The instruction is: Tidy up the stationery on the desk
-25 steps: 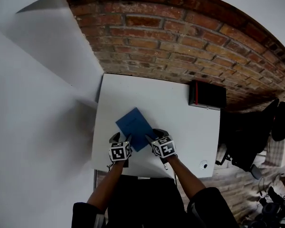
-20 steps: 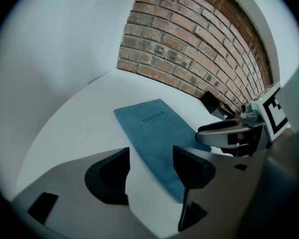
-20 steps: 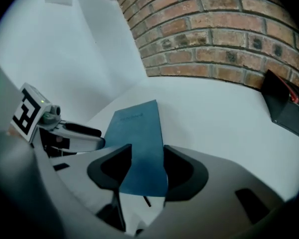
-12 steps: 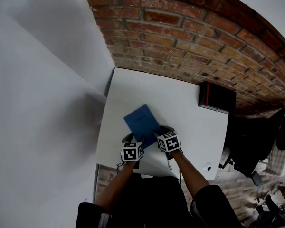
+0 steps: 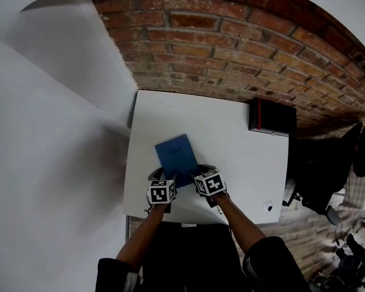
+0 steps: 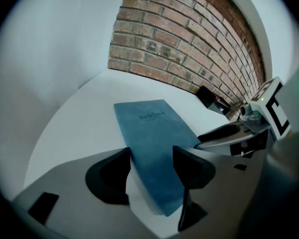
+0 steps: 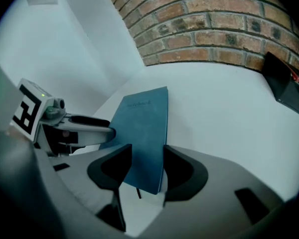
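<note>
I found the blue notebook point(image 5: 177, 157) lying flat on the white desk point(image 5: 231, 132), toward its near-left part. Its long axis ran away from me toward the brick wall. Both tools sat at its near short end. The left gripper point(image 6: 151, 158) had its jaws apart over the near-left corner. The right gripper point(image 7: 147, 161) had its jaws apart about the near-right edge. Neither was clamped. I judged both equally near, with the notebook directly ahead of each.

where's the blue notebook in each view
Head view: blue notebook mid-desk, toward the near edge.
Left gripper view: notebook at centre, running up from the jaws.
Right gripper view: notebook centre-left, angled upward.
Shared landmark: black box at the desk's far right corner.
</note>
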The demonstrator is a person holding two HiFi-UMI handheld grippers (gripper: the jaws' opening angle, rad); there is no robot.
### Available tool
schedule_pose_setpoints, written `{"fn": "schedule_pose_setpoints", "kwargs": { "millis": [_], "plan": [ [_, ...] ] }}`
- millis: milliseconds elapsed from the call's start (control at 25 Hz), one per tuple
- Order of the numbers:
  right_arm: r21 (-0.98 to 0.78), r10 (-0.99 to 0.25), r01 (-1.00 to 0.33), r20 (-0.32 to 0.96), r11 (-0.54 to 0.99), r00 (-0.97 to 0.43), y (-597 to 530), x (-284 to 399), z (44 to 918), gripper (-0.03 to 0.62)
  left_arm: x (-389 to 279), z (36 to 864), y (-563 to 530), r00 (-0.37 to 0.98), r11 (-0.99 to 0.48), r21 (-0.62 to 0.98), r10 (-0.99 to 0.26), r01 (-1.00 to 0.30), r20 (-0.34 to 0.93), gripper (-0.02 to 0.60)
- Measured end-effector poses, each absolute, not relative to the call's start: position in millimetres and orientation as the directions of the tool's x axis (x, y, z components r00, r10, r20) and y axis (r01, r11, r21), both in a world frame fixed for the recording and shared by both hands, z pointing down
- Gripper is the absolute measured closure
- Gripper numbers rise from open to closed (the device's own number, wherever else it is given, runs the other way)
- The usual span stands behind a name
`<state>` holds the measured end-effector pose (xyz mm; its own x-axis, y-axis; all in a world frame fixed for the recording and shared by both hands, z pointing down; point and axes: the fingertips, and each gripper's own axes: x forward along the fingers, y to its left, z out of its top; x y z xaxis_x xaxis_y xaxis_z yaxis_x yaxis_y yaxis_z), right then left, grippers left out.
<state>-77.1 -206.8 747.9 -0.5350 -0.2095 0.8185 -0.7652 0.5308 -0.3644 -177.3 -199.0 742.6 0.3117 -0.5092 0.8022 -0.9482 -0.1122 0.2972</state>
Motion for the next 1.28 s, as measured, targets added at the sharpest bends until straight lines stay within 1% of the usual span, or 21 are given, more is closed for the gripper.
{"fn": "schedule_pose_setpoints", "kwargs": {
  "millis": [120, 320, 520, 600, 640, 880, 1280],
  "plan": [
    [-0.374, -0.214, -0.787, 0.824, 0.49, -0.525, -196, -85, 749, 0.382, -186, 743, -206, 0.331, -0.166, 0.287, -0.497, -0.943, 0.802, 0.302],
    [-0.394, -0.255, -0.832, 0.822, 0.39, -0.508, -182, -91, 749, 0.385, -191, 742, -207, 0.381, -0.284, 0.272, -0.466, -0.919, 0.799, 0.302],
    [-0.386, -0.288, -0.864, 0.83, 0.322, -0.478, -170, -89, 751, 0.416, -191, 741, -202, 0.421, -0.337, 0.285, -0.458, -0.897, 0.783, 0.302],
    [-0.377, -0.295, -0.88, 0.839, 0.288, -0.456, -164, -86, 752, 0.459, -190, 741, -198, 0.431, -0.359, 0.283, -0.452, -0.889, 0.781, 0.302],
    [-0.375, -0.297, -0.886, 0.843, 0.274, -0.449, -160, -85, 752, 0.461, -190, 741, -195, 0.437, -0.369, 0.284, -0.448, -0.885, 0.78, 0.302],
    [-0.357, -0.323, -0.908, 0.851, 0.22, -0.413, -142, -85, 754, 0.464, -187, 742, -183, 0.464, -0.405, 0.294, -0.428, -0.866, 0.776, 0.302],
    [-0.392, -0.303, -0.893, 0.843, 0.221, -0.445, -109, -84, 752, 0.465, -183, 741, -154, 0.453, -0.396, 0.292, -0.416, -0.871, 0.788, 0.302]
  ]
}}
